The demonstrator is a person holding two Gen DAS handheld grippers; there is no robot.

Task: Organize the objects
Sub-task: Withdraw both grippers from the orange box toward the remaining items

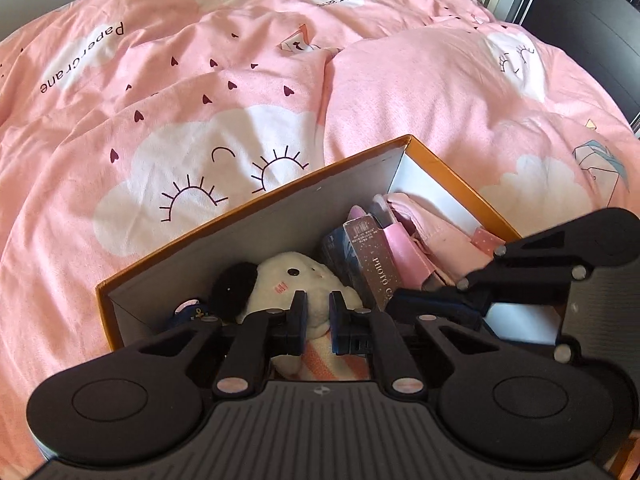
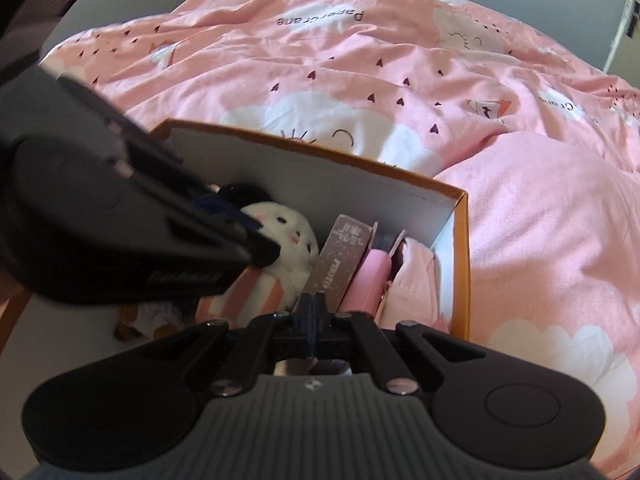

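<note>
An orange-rimmed cardboard box (image 1: 256, 216) lies on the bed and shows in the right wrist view too (image 2: 462, 264). Inside it are a white plush toy (image 1: 288, 276) with a black ear and striped body, a brown "Photo" box (image 1: 376, 268), a pink case (image 1: 404, 256) and pink cloth (image 1: 440, 236). My left gripper (image 1: 318, 300) hovers over the plush, its jaws slightly apart around the plush body. My right gripper (image 2: 314, 300) is shut and empty just above the brown box (image 2: 340, 264). The plush (image 2: 288, 240) lies beside it.
A rumpled pink duvet (image 1: 240, 92) with white clouds and small hearts covers the bed around the box. A dark wardrobe (image 1: 580, 20) stands at the far right. A small toy with brown parts (image 2: 140, 320) lies low at the box's left end.
</note>
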